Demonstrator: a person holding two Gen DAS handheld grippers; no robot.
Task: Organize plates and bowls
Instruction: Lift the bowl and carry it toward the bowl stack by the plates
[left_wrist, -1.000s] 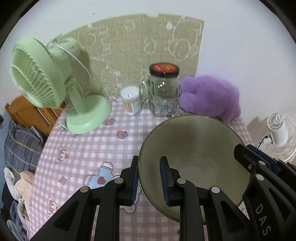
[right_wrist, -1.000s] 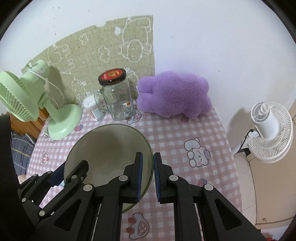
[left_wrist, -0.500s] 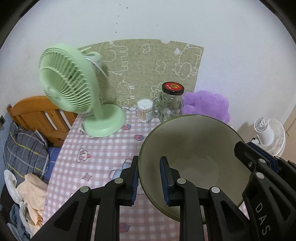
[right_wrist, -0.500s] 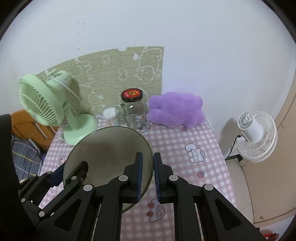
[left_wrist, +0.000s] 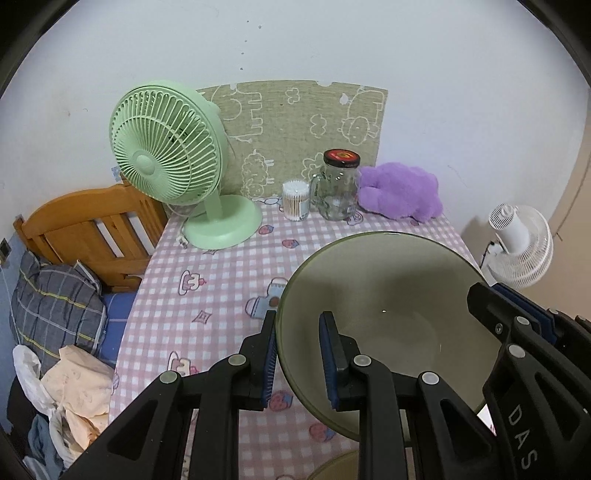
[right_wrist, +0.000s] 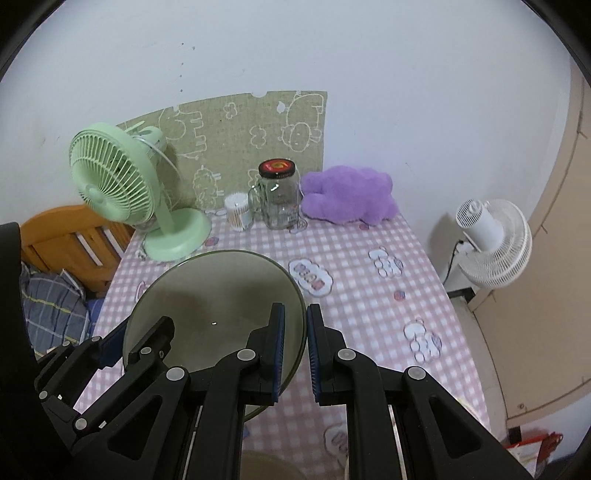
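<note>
We note black plastic grippers, left gripper (left_wrist: 297, 354) and right gripper (right_wrist: 295, 350), blue-padded fingers (left_wrist: 269, 360), silver screws, white "DAS" lettering lower right.

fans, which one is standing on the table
The green fan: its base sits on the checked tablecloth at the back left. The white fan stands off the table, beyond its right edge.

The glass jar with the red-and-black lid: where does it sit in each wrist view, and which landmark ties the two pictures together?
Left wrist view: the glass jar stands at the table's far edge, right of centre, above the bowl.
Right wrist view: the jar stands near the picture's centre, again beyond the bowl's rim.
Shared landmark: the purple plush toy lies just right of the jar in both views.
</note>
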